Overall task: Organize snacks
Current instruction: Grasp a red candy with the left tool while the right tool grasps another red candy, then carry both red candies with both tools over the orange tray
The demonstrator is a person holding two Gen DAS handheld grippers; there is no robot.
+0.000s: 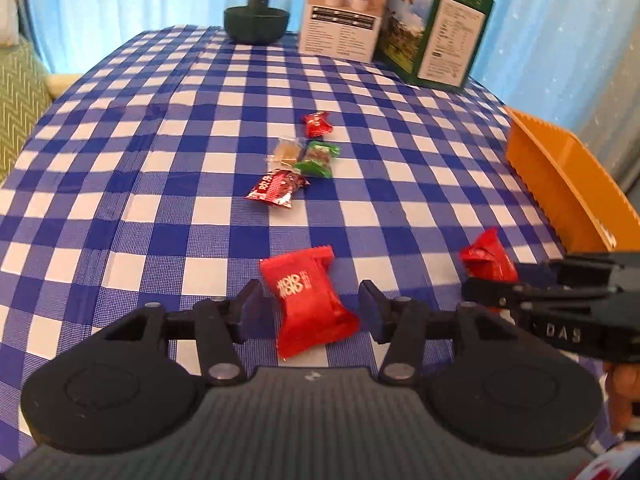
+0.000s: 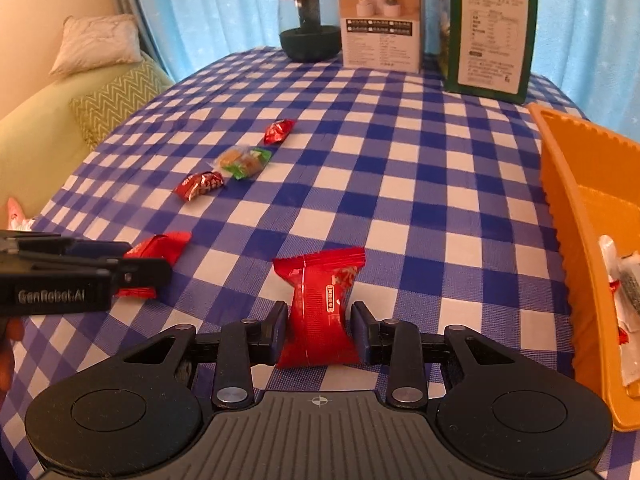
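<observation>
Your left gripper (image 1: 310, 312) stands wide open around a red crinkly foil snack packet (image 1: 310, 304), neither finger touching. Your right gripper (image 2: 318, 330) looks pinched on a second red packet (image 2: 320, 312), though contact is hard to confirm. Both lie near the checked tablecloth's (image 2: 400, 160) front edge. They're light, soft, slippery: grip mid-body. The orange plastic bin (image 2: 568, 184) is cut off at the right.

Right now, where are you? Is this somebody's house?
Probably a home living or dining room. There is a sofa with a pillow, light blue curtains behind, and a table under a blue checked tablecloth with wrapped snacks and an orange bin.
</observation>
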